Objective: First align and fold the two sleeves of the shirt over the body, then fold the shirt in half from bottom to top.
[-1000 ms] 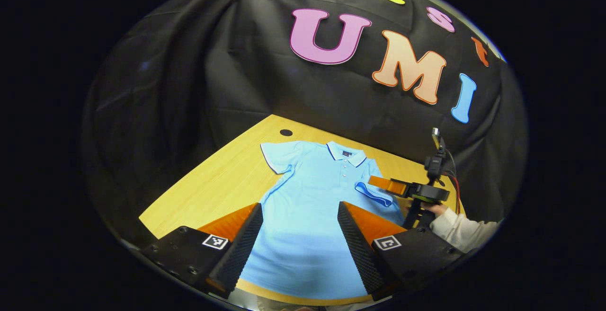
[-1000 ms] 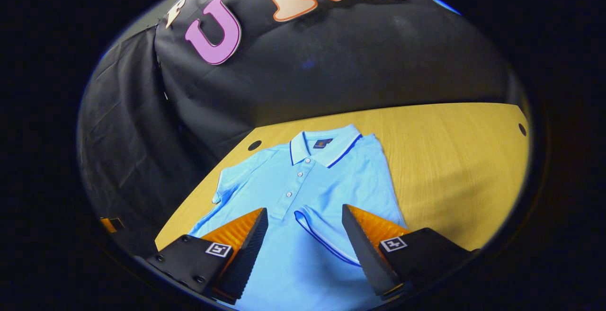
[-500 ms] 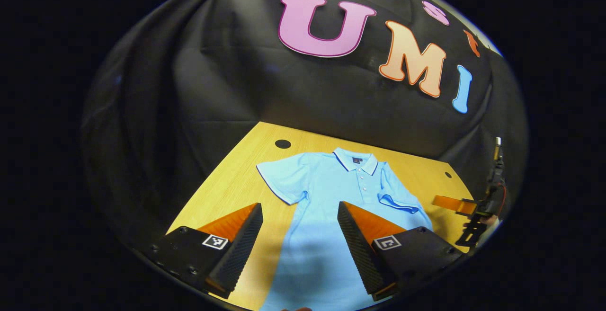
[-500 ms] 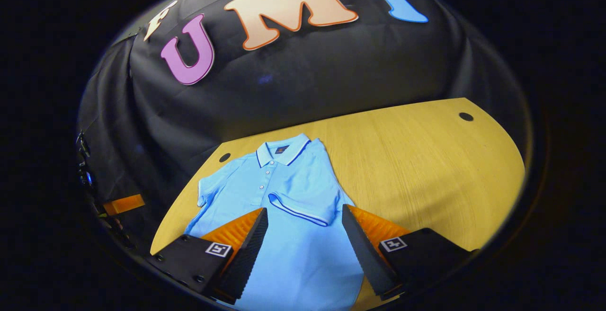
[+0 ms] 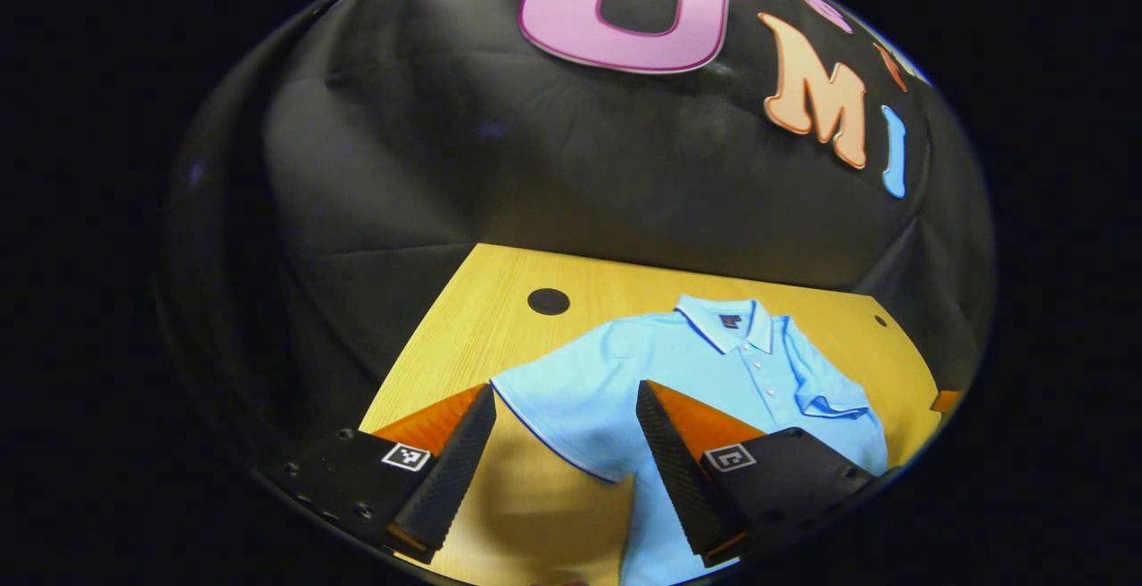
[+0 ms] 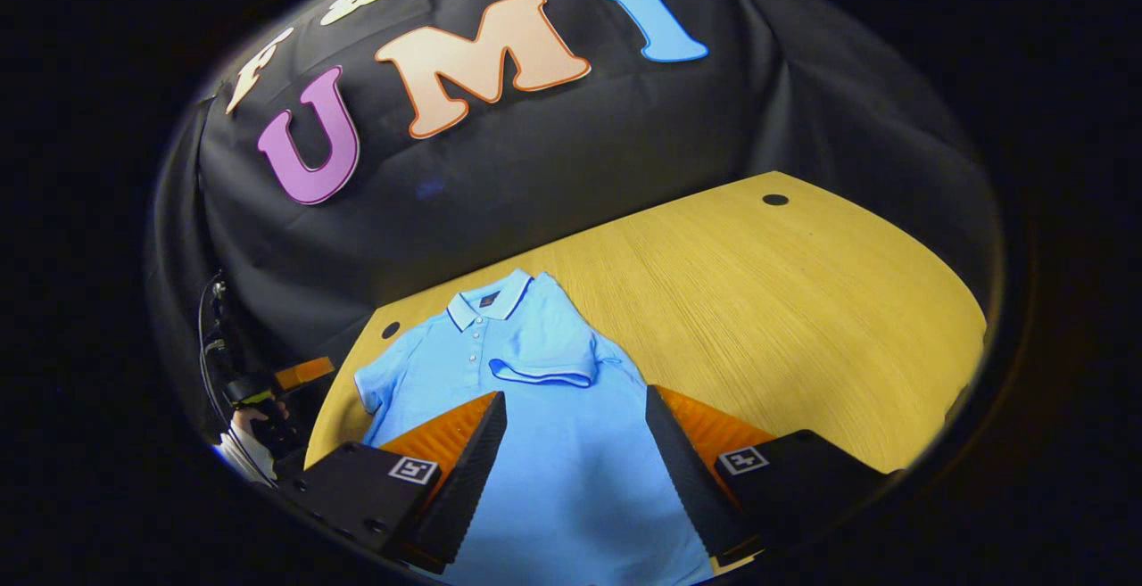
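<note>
A light blue polo shirt lies flat, collar away from me, on the wooden table. One sleeve lies folded over the body. The other sleeve is spread flat on the wood. My left gripper hovers open above that flat sleeve's hem, touching nothing. My right gripper stands open over the lower body of the shirt, a little short of the folded sleeve. At the far left of the right gripper view, a hand holds the left gripper.
Round cable holes sit in the table near the shirt's shoulder and at the far corners. Bare wood stretches to the right of the shirt. The black cloth wall rises straight behind the table's far edge.
The right gripper has drawn back from the folded sleeve toward the hem. The left gripper has swung left from the shirt's body to over the flat sleeve. Both stayed open.
</note>
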The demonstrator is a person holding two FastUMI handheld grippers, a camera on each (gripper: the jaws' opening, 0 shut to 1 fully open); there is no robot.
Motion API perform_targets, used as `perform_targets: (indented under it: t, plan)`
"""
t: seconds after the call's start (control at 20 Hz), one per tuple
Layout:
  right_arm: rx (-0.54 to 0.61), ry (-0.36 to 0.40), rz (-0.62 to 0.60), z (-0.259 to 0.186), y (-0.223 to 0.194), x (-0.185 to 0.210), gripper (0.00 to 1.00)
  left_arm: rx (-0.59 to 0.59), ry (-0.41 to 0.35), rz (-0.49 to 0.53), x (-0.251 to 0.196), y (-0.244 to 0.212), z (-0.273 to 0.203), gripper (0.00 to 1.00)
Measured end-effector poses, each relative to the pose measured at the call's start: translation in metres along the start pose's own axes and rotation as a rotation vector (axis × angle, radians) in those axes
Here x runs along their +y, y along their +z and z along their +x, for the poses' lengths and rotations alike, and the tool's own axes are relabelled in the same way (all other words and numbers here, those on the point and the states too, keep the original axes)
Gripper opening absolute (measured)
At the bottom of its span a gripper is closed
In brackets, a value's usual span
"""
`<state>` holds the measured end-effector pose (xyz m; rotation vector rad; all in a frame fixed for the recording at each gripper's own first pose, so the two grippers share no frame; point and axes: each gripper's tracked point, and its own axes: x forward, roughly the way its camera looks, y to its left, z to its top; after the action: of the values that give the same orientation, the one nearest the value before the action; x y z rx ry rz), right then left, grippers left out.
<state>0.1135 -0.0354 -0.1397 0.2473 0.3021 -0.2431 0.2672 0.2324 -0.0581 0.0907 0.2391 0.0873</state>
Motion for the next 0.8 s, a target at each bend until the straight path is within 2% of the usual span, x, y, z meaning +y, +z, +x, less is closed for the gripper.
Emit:
perform_targets:
  t: [0.2, 0.4, 0.7, 0.8]
  plan:
    - [0.027, -0.050, 0.011, -0.010, -0.015, -0.008, 0.98, 0.057, 0.019, 0.057, 0.019, -0.015, 0.042, 0.95]
    - [0.034, -0.080, 0.021, -0.010, -0.017, -0.014, 0.98, 0.097, 0.000, 0.103, 0.020, -0.028, 0.062, 0.95]
    - [0.036, -0.092, 0.024, -0.010, -0.014, -0.013, 0.98, 0.133, 0.011, 0.136, 0.028, -0.040, 0.070, 0.95]
    - [0.043, -0.090, 0.020, -0.010, -0.015, -0.011, 0.98, 0.138, 0.012, 0.143, 0.028, -0.042, 0.072, 0.92]
